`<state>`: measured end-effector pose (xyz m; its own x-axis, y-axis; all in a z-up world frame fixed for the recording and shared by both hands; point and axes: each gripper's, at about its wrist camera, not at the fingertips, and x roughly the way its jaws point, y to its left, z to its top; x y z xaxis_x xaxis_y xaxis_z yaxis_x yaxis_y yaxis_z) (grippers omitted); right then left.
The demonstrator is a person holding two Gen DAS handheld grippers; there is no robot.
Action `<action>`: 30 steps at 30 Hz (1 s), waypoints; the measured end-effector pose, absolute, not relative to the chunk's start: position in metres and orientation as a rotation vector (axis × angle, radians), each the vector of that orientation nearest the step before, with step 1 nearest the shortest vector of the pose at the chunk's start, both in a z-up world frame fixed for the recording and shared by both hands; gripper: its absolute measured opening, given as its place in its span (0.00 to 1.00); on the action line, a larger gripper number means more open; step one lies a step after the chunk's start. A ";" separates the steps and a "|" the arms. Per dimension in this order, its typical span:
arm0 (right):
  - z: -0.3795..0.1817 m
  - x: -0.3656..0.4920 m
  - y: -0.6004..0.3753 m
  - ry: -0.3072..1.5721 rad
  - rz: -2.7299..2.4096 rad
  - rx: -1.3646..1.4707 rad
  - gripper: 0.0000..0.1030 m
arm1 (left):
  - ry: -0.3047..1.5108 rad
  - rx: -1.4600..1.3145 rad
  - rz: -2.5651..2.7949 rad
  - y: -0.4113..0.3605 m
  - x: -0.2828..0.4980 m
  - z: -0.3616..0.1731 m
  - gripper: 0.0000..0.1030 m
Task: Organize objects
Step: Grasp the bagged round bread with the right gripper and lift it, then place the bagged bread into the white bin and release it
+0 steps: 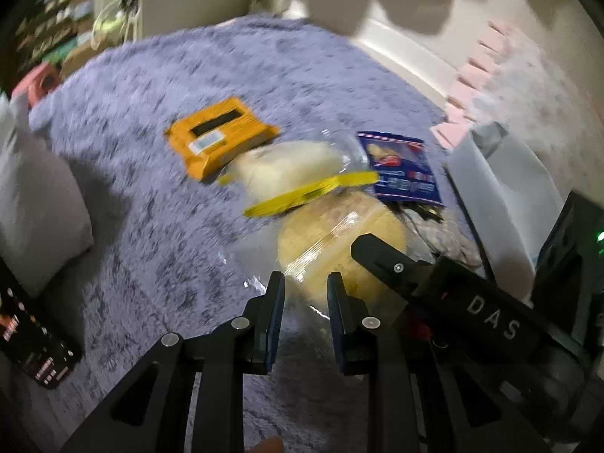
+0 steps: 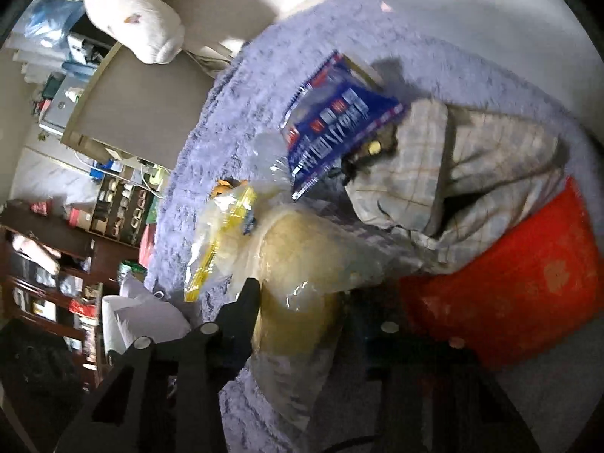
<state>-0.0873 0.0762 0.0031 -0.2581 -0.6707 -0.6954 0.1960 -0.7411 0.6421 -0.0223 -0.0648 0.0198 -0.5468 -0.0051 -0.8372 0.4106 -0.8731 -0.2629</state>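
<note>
A clear-wrapped pack of round yellow flatbread lies on the purple shaggy rug. My left gripper stands at its near end, jaws narrow, with the loose clear wrap pinched between them. From the right, my right gripper reaches onto the same pack. In the right wrist view this gripper has one finger on each side of the flatbread pack and presses on it. Behind the pack lie a bag with white contents and a yellow strip, an orange packet and a blue snack packet.
A plaid cloth and a red bag sit right of the pack. A white bin stands at the rug's right edge. A grey pillow and a dark packet lie at the left. Cluttered shelves stand beyond the rug.
</note>
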 end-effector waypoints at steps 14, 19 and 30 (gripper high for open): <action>0.102 -0.048 0.143 -0.545 -2.399 1.097 0.32 | 0.411 1.076 -2.974 0.002 -0.008 0.080 0.21; 0.132 -0.042 0.184 -0.658 -2.495 0.973 0.32 | 0.412 0.985 -3.155 0.028 0.001 0.098 0.24; 0.169 -0.021 0.264 -0.778 -2.971 0.960 0.32 | 0.332 1.204 -3.389 0.112 -0.012 0.094 0.25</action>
